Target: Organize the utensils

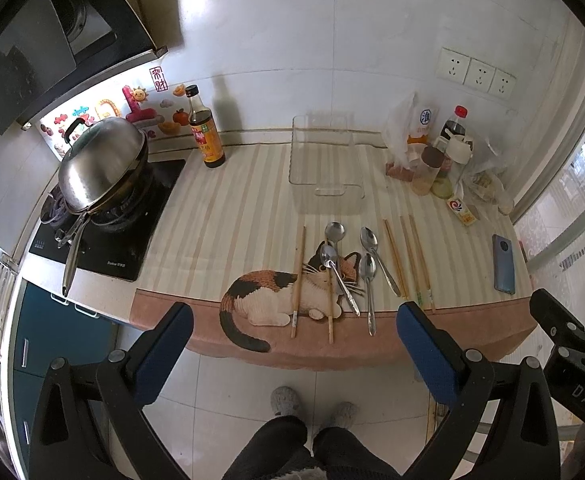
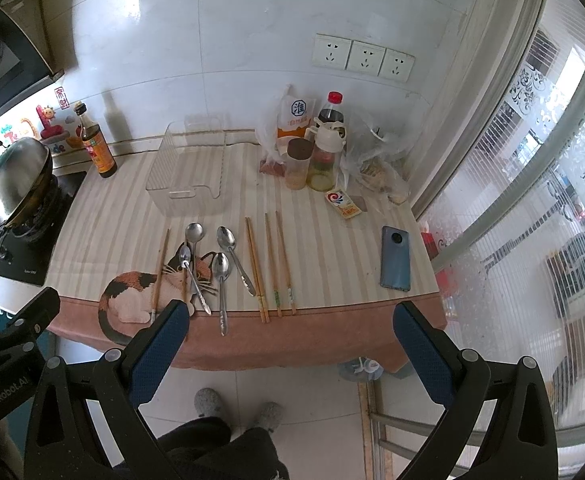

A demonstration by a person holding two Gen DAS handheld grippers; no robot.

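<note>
Several metal spoons [image 1: 366, 276] [image 2: 222, 280] and several wooden chopsticks [image 1: 396, 258] [image 2: 256, 268] lie loose on a striped cat-print cloth [image 1: 228, 216] [image 2: 112, 216] near the counter's front edge. A clear plastic bin [image 1: 324, 156] [image 2: 190, 168] stands empty behind them. My left gripper [image 1: 292, 316] is open and empty, held off the front edge above the floor. My right gripper [image 2: 290, 316] is open and empty, also short of the front edge. The right gripper's body shows at the right of the left wrist view [image 1: 564, 328].
A lidded wok [image 1: 100, 164] [image 2: 16, 180] sits on a stove at left. A sauce bottle [image 1: 206, 128] [image 2: 98, 144] stands at the back. Bottles, jars and bags [image 1: 444, 156] [image 2: 316, 148] crowd the back right. A blue phone [image 1: 503, 264] [image 2: 395, 258] lies at right.
</note>
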